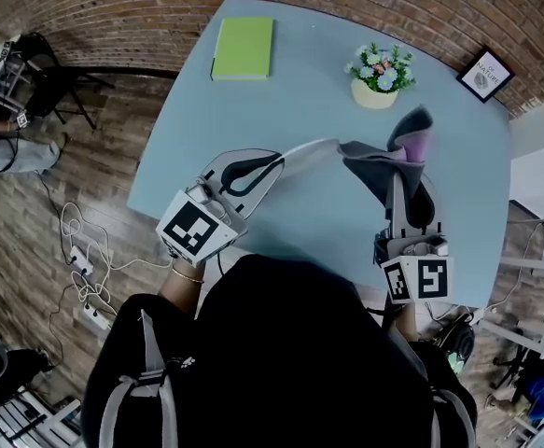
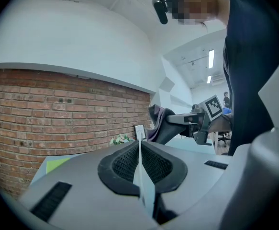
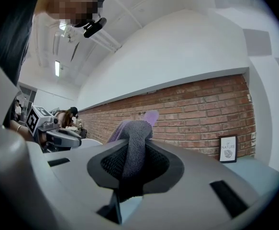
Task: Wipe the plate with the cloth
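1. Pinching rim of white plate (image 1: 307, 151): left gripper (image 2: 140, 164), jaws pressed on it, plate edge-on above the table (image 1: 281, 101)
2. Right gripper (image 3: 129, 164): jaws clamped on grey-purple cloth (image 1: 393, 152), aloft just beside plate

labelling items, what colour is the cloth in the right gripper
Cloth: grey with a purple side, best in the head view.

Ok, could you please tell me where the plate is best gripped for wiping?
By the thin rim of the plate, coming in edge-on from the person's left, much as the left gripper has it. It is flat and thin, so the fingers can clamp across the rim, probably leaving most of its face free for the cloth in the right gripper.
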A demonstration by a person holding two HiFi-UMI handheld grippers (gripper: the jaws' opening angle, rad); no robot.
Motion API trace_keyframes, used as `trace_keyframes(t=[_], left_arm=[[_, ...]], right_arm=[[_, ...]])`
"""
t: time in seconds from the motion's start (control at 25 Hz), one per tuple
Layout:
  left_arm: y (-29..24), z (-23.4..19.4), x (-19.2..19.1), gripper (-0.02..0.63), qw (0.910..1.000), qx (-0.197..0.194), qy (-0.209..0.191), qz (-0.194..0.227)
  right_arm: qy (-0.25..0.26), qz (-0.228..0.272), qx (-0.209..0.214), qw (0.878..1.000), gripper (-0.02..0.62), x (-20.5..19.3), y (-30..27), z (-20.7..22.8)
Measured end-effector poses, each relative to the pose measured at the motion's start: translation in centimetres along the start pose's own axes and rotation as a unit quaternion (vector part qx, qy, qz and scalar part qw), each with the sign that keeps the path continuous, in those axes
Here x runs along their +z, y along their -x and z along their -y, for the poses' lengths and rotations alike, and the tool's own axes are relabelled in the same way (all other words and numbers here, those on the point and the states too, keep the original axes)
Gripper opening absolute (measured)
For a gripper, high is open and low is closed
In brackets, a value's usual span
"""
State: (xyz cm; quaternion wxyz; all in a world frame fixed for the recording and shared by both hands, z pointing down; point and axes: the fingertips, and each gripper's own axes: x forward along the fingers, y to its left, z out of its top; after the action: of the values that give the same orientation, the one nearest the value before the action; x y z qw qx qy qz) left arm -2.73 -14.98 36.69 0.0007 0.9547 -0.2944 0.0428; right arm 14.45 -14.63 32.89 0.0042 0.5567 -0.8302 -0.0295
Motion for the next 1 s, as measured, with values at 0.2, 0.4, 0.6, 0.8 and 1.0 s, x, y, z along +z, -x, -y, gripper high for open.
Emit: trace_keyframes(t=[0.2, 0.4, 0.6, 0.8, 1.0], left_arm=[[-0.7, -0.5, -1.7, 0.020, 0.9999, -0.009, -0.005, -0.008], [-1.7, -1.2, -4.1, 0.020, 0.9995, -0.018, 0.005, -0.025], [-2.7, -1.7, -6.6, 0.020, 0.9980, -0.021, 0.036, -0.048], [-3.2, -2.0, -8.9, 0.020, 0.9949, -0.023, 0.073, -0.065], [-3.0, -2.0, -10.9, 0.020, 0.9914, -0.025, 0.096, -0.085]], right_arm=[[-0.002, -0.008, -0.002, 1.000, 0.061, -0.5, -0.5, 0.4], [-0.003, -0.014, -0.005, 1.000, 0.061, -1.0, -0.9, 0.8], [-0.007, -0.024, -0.009, 1.000, 0.061, -1.6, -1.1, 1.4], [-0.015, -0.030, -0.010, 0.999, 0.061, -2.2, -1.3, 1.5], [-0.018, -0.028, -0.012, 0.999, 0.061, -2.4, -1.3, 1.2]])
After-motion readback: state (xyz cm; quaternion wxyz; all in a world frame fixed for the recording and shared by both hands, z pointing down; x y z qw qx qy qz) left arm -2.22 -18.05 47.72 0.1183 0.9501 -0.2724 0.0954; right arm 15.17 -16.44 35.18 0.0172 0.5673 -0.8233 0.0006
